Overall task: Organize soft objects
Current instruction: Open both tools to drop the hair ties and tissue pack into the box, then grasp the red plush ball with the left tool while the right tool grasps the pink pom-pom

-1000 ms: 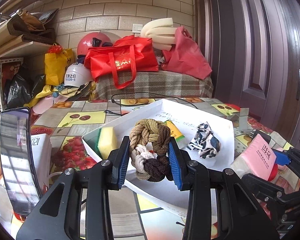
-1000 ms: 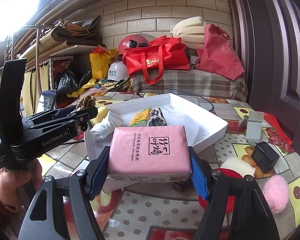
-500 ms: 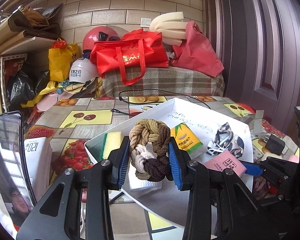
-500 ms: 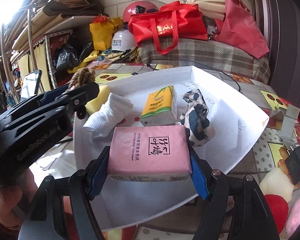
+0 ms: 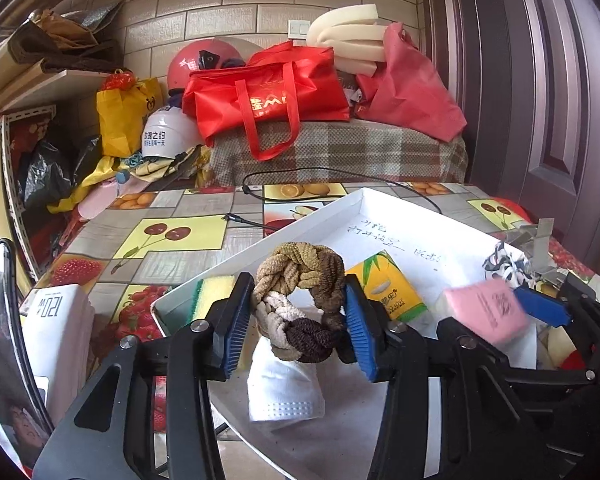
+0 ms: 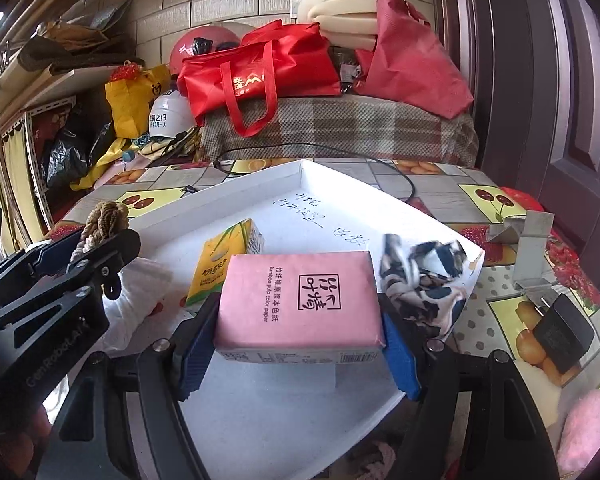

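Release step, both hands over the white tray (image 6: 236, 420). Your left gripper (image 5: 298, 322) is opening around the braided hair tie (image 5: 300, 300); your right gripper (image 6: 296, 346) is opening, pink tissue pack (image 6: 300, 300) between its pads. Next: let both drop clear of the yellow tissue pack (image 6: 220, 264), then back out.

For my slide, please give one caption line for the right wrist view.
Right gripper, jaws opening, with a pink tissue pack between them over the white tray.
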